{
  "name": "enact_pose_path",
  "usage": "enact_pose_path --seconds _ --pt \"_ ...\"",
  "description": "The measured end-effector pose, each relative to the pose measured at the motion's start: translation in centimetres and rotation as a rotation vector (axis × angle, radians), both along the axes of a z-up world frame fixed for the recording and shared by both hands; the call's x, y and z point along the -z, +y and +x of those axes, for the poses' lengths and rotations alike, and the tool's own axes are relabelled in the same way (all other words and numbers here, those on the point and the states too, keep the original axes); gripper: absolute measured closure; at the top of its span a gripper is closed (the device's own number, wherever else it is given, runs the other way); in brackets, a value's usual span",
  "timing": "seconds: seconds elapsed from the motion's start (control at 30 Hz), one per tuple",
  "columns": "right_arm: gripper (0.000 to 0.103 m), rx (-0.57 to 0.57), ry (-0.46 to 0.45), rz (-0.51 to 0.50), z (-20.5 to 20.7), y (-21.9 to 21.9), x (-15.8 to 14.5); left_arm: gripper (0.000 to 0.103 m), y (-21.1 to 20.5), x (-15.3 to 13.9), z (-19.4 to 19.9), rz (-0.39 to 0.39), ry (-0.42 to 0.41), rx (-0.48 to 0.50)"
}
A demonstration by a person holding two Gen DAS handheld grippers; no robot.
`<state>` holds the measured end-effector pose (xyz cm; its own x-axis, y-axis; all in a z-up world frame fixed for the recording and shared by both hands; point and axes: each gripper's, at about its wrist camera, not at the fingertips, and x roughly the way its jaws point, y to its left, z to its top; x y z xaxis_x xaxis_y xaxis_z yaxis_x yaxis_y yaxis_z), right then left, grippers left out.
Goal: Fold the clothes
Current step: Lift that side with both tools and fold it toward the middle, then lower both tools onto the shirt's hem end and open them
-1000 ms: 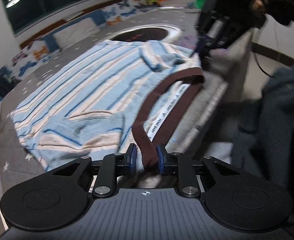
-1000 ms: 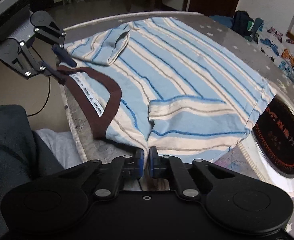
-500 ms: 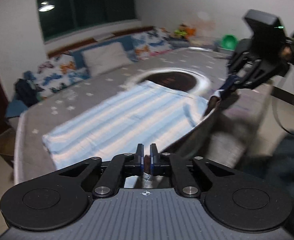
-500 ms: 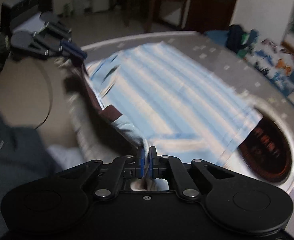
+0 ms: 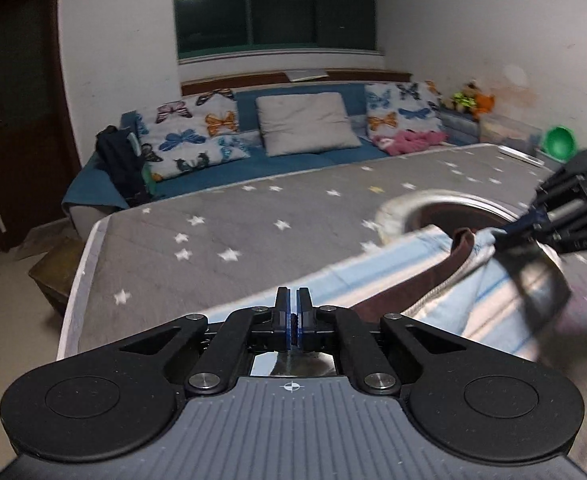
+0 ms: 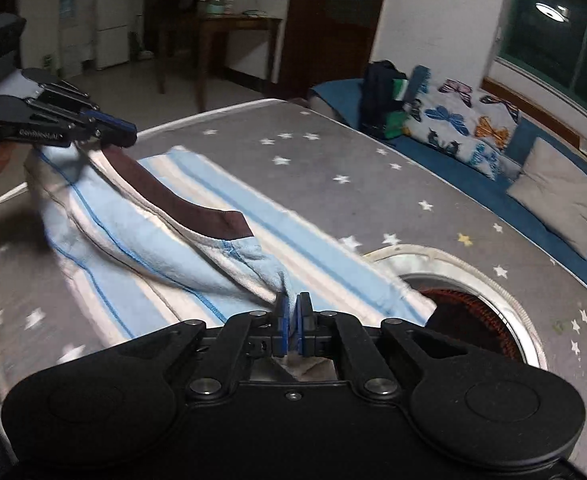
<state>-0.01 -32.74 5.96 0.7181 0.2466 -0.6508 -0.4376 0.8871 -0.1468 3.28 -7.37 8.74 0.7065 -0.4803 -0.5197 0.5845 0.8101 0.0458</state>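
Garment: pale blue striped shirt (image 6: 197,240) with a brown neckband (image 6: 173,196), lifted along its near edge and doubled over itself, across the left and centre of the right wrist frame; lower part rests on the bed.
Left gripper (image 5: 292,312): jaws closed on the shirt's edge, cloth pinched between the blue pads; in the right wrist view it sits at upper left (image 6: 111,132), holding the shoulder end beside the neckband.
Right gripper (image 6: 292,320): jaws closed on a fold of the shirt's blue fabric at bottom centre; in the left wrist view it enters at the right edge (image 5: 533,220), gripping cloth near the neckband (image 5: 465,240).
Bed: grey cover with white stars (image 5: 221,232), fills mid-frame.
Round object: white-rimmed disc with dark centre (image 6: 473,304), just beside the shirt's far end, partly under it.
Background: blue sofa (image 5: 213,172) with butterfly cushions (image 5: 189,136) and a grey pillow (image 5: 305,122), under a dark window (image 5: 273,0).
Blur: right side of left wrist frame smeared.
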Motion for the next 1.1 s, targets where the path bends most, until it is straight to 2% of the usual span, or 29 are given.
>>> enact_pose_path --seconds 0.33,0.53,0.67,0.77,0.83,0.87,0.93,0.97,1.03,1.1 --pt "0.099 0.071 0.050 0.006 6.5 -1.3 3.0 0.100 -2.1 2.3 8.8 -0.006 0.086 -0.109" --pt "0.098 0.119 0.095 0.018 9.6 -1.7 6.1 0.100 -3.1 4.9 11.9 0.015 0.133 -0.149" --pt "0.098 0.140 0.113 0.041 9.6 -1.8 6.3 0.099 -3.2 6.5 12.9 0.030 0.179 -0.167" --pt "0.087 0.153 0.109 0.066 9.0 -2.5 6.1 0.098 -2.6 6.7 12.5 0.030 0.193 -0.164" --pt "0.073 0.166 0.106 0.081 8.4 -3.1 6.0 0.096 -2.0 6.3 11.9 0.017 0.179 -0.161" --pt "0.070 0.177 0.103 0.088 8.0 -3.4 5.8 0.094 -1.6 6.0 11.5 0.010 0.170 -0.162" --pt "0.059 0.197 0.103 0.099 7.5 -3.9 5.1 0.087 -0.6 5.2 10.4 -0.006 0.144 -0.173" --pt "0.058 0.212 0.108 0.107 7.0 -4.3 5.0 0.085 0.0 4.8 9.8 -0.010 0.131 -0.181" --pt "0.053 0.230 0.120 0.121 6.2 -5.0 5.1 0.069 1.2 4.2 8.6 -0.020 0.118 -0.200" --pt "0.048 0.254 0.130 0.126 5.4 -5.6 5.5 0.068 2.7 3.8 7.3 -0.035 0.111 -0.221"
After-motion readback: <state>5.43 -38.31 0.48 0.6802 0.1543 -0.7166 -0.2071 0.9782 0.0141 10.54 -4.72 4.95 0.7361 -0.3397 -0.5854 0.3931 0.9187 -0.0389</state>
